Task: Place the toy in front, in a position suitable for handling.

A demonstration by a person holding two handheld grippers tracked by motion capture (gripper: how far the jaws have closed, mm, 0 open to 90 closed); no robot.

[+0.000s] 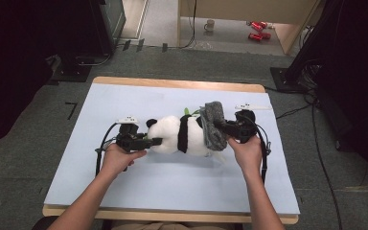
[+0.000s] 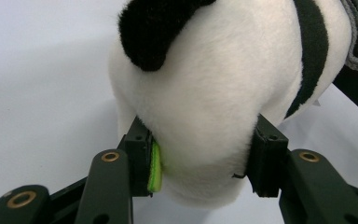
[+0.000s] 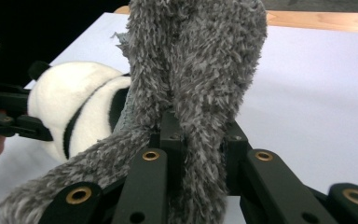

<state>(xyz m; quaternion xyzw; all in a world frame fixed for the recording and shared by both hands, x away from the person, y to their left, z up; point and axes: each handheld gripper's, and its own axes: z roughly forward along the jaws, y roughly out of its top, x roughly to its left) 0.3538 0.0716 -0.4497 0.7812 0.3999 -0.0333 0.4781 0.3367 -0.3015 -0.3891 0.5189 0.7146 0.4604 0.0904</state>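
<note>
Left gripper (image 1: 146, 142) clamped, right gripper (image 1: 224, 128) pinched tight, both forearms stretched forward, jaws turned inward.

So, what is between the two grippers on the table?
In the high view, the panda lies between them. The left gripper clamps its head; the right gripper holds the grey sock at its other end.

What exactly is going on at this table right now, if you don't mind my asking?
A person is working on a plush panda lying on the light blue table with a gripper in each hand. The left gripper clamps the panda's head end to steady it. The right gripper is shut on a fuzzy grey garment, holding it against the panda's other end, apparently to dress it.
</note>
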